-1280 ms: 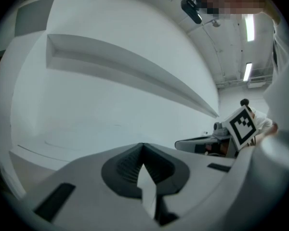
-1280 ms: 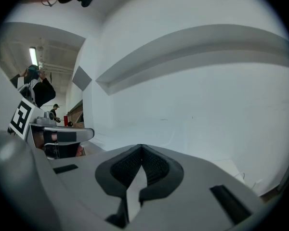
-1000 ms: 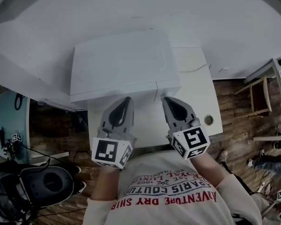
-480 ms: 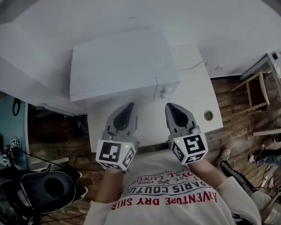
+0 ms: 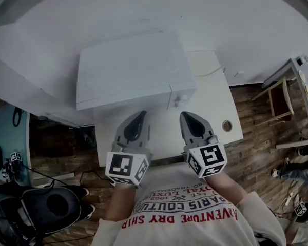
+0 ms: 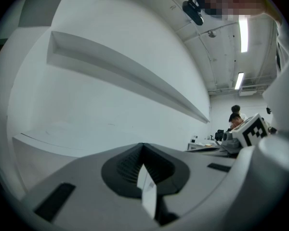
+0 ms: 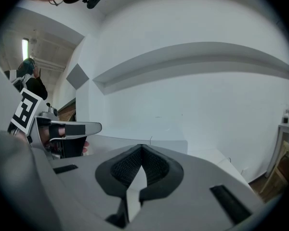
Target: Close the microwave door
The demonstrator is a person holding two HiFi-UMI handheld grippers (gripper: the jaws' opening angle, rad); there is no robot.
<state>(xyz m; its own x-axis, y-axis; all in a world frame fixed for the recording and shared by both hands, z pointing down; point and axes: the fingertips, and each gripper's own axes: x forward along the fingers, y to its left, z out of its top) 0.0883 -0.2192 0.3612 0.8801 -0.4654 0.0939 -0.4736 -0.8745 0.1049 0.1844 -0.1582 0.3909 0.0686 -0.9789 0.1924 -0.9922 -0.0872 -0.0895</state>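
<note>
The white microwave [image 5: 131,68] stands at the back of a white table [image 5: 215,111] in the head view. Its door front [image 5: 123,100] lies flush with the body, and a knob [image 5: 182,100] shows at the front right. My left gripper [image 5: 140,114] hovers over the table just in front of the door, its jaws together and nothing between them. My right gripper [image 5: 185,116] hangs beside it, below the knob, also shut and empty. Neither touches the microwave. The left gripper view [image 6: 143,146] and the right gripper view [image 7: 142,148] each show jaws pressed together against a white wall.
A round cable hole [image 5: 227,125] sits near the table's right front corner. A wooden chair [image 5: 280,104] stands to the right, and a black seat [image 5: 51,204] at the lower left. A wall shelf [image 7: 192,57] runs above. People stand in the background [image 6: 236,117].
Both grippers have drawn back from the microwave's front toward the person. A second ago their tips reached the door edge; now a gap of table shows.
</note>
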